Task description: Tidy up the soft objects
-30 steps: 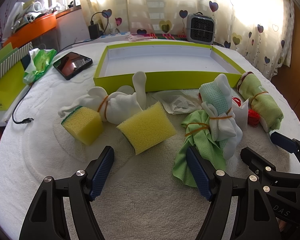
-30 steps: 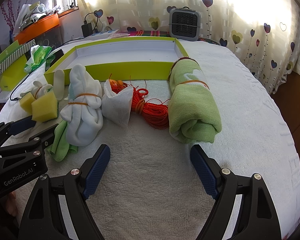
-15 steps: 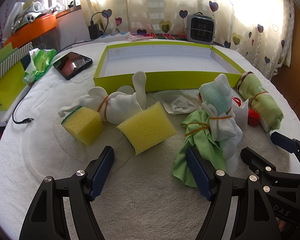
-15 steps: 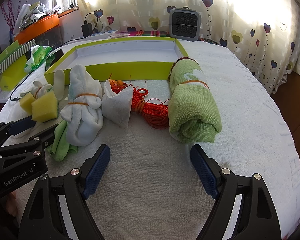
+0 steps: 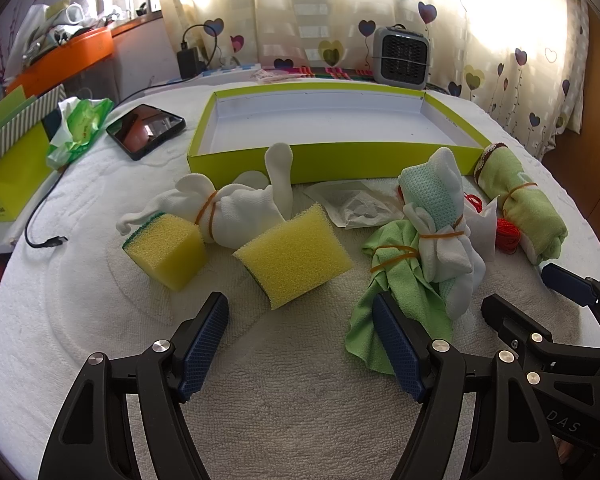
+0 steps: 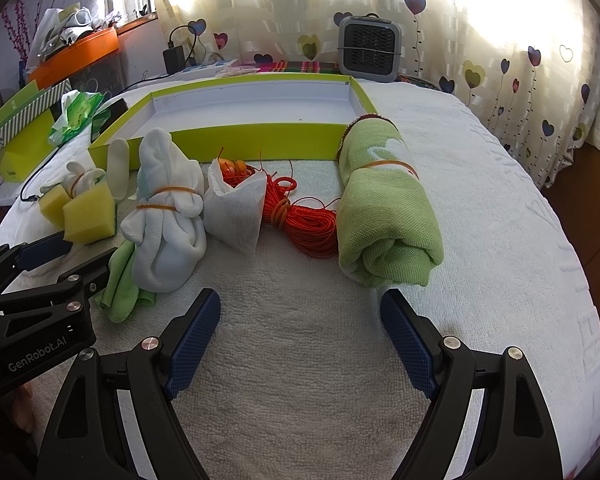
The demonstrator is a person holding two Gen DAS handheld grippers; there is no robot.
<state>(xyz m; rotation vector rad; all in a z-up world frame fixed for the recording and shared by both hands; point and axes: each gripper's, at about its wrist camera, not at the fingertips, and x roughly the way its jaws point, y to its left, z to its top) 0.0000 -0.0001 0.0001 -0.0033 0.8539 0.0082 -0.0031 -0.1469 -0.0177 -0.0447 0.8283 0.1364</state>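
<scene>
— While both claws are hovering low over the white towel (image 5: 300, 400), what is each one doing?

— The left gripper (image 5: 300, 344) is standing wide, its blue pads spread and gripping nothing. The right gripper (image 6: 300, 336) is spread just as wide and is also carrying nothing. Neither is touching any item.

— Where are the soft things lying?

— They are sitting in a loose row in front of the lime-green tray (image 5: 340, 162), whose white inside is holding nothing. At the left, a small yellow sponge (image 5: 166, 250) is touching a white sock bundle (image 5: 236, 212) bound by a rubber band. Beside it a larger yellow sponge (image 5: 296, 258) is tilting on its edge, just ahead of the left gripper's gap.

— And further right?

— A thin green cloth (image 5: 396, 292) tied with a band is lying under a white and mint sock bundle (image 6: 166, 216). Next are sitting a white pouch (image 6: 236, 210), a skein of red cord (image 6: 308, 226) and a rolled green towel (image 6: 384, 212), which is lying just ahead of the right gripper's right pad.

— Anything inside the pouch?

— Something orange is peeking out, possibly more cord; the view is too small to tell.

— And beyond the tray?

— A grey fan heater (image 6: 370, 48) is standing by the heart-print curtain (image 6: 500, 20), and a dark phone (image 5: 146, 130) is lying left of the tray.
</scene>
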